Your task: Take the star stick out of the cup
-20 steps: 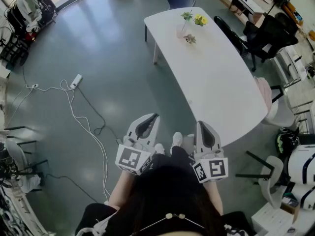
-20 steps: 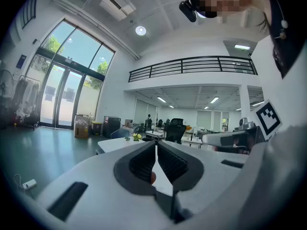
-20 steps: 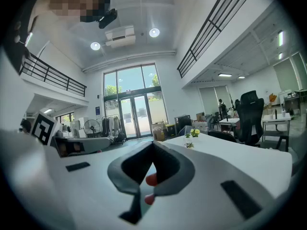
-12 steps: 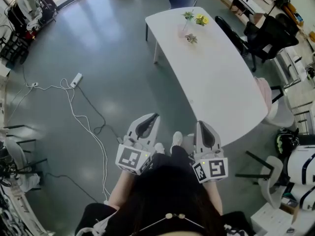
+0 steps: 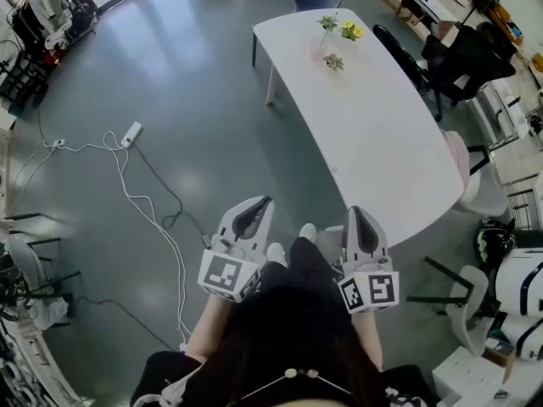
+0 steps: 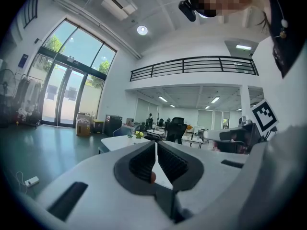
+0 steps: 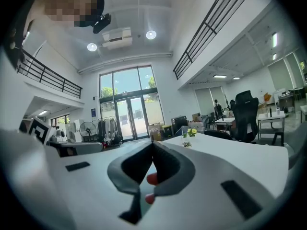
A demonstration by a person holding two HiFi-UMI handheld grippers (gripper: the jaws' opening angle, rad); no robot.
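Head view: both grippers sit low at my waist, pointing forward, at the near end of the white table (image 5: 373,142). Left gripper (image 5: 265,203) is just off the table's corner, over the floor. Right gripper (image 5: 354,213) is at the table's near edge.

Left gripper view: jaws fully together, nothing between them. Right gripper view: same, pads meeting, empty. Makes sense, nothing is within reach to grab, so this reads as a carry posture, not a grasp setup.

Cup (image 5: 322,49) is at the far end of the table, well away from both grippers. Sticks (image 5: 329,24) stand up out of it, with green and yellow tops. Too small to tell which one is the star stick, but I judge it's not out yet.

Table between me and the cup is bare, so the approach is clear. My guess at the next step: close the distance along the table, then open one gripper before going in from above.

Cable (image 5: 127,185) lies on the floor to my left, off my path.
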